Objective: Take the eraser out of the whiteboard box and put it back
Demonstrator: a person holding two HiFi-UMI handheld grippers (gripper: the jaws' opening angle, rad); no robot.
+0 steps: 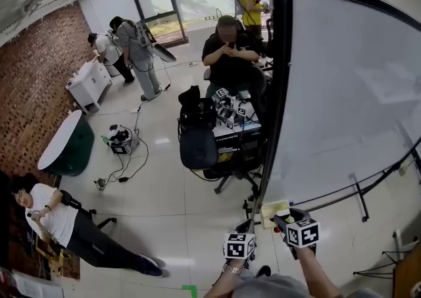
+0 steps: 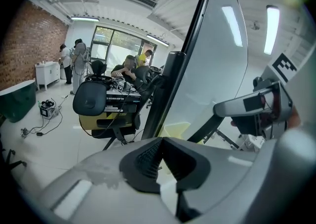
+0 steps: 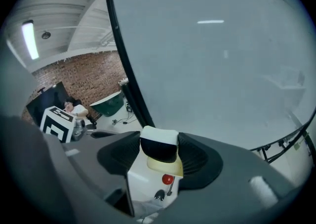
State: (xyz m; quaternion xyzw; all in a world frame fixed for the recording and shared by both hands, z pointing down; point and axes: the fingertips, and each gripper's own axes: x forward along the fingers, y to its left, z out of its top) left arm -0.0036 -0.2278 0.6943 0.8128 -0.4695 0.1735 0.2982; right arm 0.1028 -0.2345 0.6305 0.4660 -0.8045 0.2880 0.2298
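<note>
Clamping noted at the right gripper [image 3: 159,138]: both ribbed black rubber pads press the sides of the eraser [image 3: 159,148], a small rectangular block with a hard white back, a dark felt face and rounded corners. The eraser sits at frame centre in the right gripper view, directly above the open mouth of the box [image 3: 139,182], a white smooth-walled container. Whether the eraser clears the rim cannot be told. Inside the box are a pale yellow soft-looking pad [image 3: 170,167], a round red marker cap [image 3: 168,179] and, lower down, a black cap [image 3: 159,196]. The large whiteboard [image 1: 348,93], a glossy white sheet in a thin black frame, fills the right of the head view.

Left gripper [image 2: 162,143]: matte grey moulded shells, with black ribbed pads meeting at the tips and nothing between them.

Pose, head view: both arms enter at bottom centre, side by side. The right forearm [image 1: 317,270] is bare and the left wrist carries a metal band [image 1: 231,268]. Both grippers slant downward toward the whiteboard's lower left corner. Their black-and-white marker cubes [image 1: 303,232] face up, the left one just beside the right and lower in frame.
</note>
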